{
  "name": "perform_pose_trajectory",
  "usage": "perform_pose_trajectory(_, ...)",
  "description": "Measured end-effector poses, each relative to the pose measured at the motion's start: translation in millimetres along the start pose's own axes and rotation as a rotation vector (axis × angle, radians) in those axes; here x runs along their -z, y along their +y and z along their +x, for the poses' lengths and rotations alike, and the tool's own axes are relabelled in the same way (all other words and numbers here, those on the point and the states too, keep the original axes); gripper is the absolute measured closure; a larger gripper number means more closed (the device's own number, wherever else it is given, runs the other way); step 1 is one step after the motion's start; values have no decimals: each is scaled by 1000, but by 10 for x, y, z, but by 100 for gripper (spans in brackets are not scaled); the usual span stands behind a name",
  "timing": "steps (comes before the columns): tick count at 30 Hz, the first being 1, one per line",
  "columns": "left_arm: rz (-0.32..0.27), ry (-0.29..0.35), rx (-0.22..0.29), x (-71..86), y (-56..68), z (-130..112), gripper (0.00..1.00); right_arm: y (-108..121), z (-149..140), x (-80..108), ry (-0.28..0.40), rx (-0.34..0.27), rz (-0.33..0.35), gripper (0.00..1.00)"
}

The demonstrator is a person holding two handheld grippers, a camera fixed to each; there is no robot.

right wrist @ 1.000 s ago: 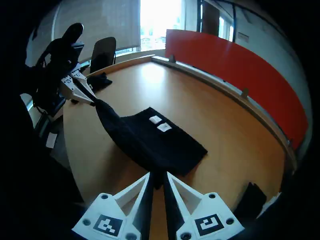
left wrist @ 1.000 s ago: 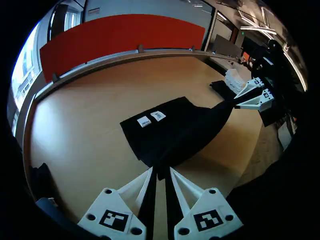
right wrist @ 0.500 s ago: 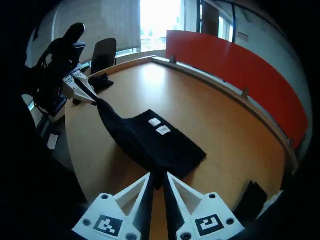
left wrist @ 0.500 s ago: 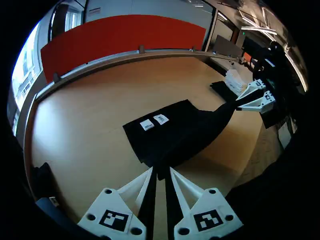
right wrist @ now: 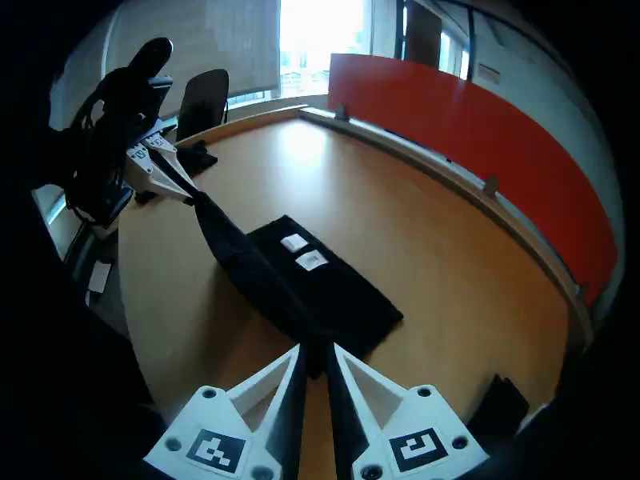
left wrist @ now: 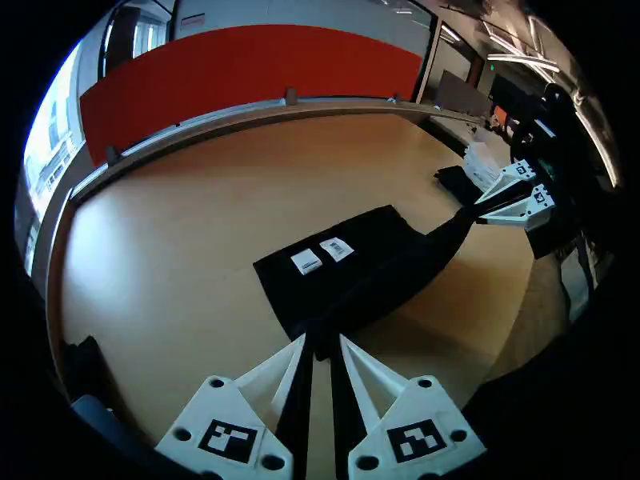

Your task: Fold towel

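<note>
A black towel (left wrist: 360,268) (right wrist: 308,280) with two white tags (left wrist: 320,254) (right wrist: 302,250) lies partly on the wooden table (left wrist: 176,232) (right wrist: 432,248). Its near edge is lifted and stretched taut between both grippers. My left gripper (left wrist: 320,352) is shut on one corner of the towel at the bottom of the left gripper view; the same gripper (right wrist: 188,196) appears far left in the right gripper view. My right gripper (right wrist: 316,360) is shut on the other corner and appears far right as white fingers (left wrist: 500,196) in the left gripper view.
A red partition (left wrist: 240,72) (right wrist: 480,136) runs along the table's far edge. Folded dark cloth (left wrist: 460,180) and a white stack (left wrist: 484,160) sit at the table's right end. Office chairs (right wrist: 204,100) stand behind the table. A dark item (right wrist: 500,400) lies near the table edge.
Both grippers have drawn the held edge back toward the table's near side, and the towel has slid along the table with it. Less of the cloth lies flat now.
</note>
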State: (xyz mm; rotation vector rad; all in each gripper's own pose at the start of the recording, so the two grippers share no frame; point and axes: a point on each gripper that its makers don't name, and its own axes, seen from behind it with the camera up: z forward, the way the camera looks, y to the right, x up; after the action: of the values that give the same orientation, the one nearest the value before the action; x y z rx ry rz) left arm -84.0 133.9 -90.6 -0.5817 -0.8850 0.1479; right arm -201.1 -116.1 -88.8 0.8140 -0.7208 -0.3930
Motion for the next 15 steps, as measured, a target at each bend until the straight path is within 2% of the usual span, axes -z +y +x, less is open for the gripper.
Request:
perform_pose_trajectory(8,4,-19,29,-274,-120,42,86,240,16,-173,-19,-5,-11,84)
perform_pose_trajectory(15,7,-39,12,-463,-209,65,86,355,-61,-307,-51,-19,-7,84)
